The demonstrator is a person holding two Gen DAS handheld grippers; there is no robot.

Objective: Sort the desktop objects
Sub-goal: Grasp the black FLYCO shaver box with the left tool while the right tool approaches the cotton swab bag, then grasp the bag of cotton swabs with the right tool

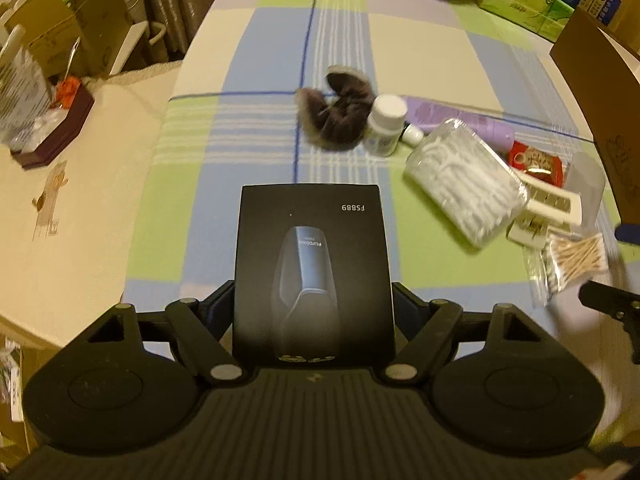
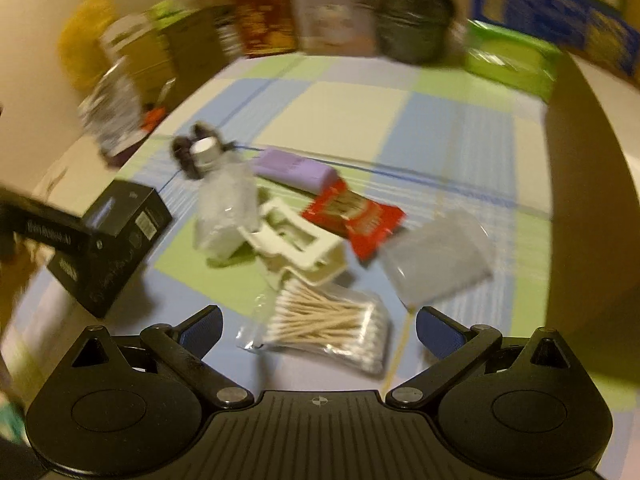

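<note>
A black carton (image 1: 312, 264) printed with a shaver and "FS889" fills the gap of my left gripper (image 1: 314, 292), whose pads press on its two sides. In the right wrist view the same black carton (image 2: 120, 240) hangs tilted over the checked tablecloth (image 2: 440, 128). My right gripper (image 2: 318, 320) stands open just above a clear bag of cotton swabs (image 2: 328, 328), touching nothing. Behind the bag lie a cream hair clip (image 2: 296, 244), a red packet (image 2: 356, 216) and a frosted plastic case (image 2: 436, 264).
A brown furry scrunchie (image 1: 336, 116), a white pill bottle (image 1: 386, 124), a purple pack (image 1: 460, 120) and a clear tub of floss picks (image 1: 464, 180) lie mid-table. A cardboard box (image 1: 592, 80) stands at the right; cartons and tissue packs (image 1: 520, 4) line the far edge.
</note>
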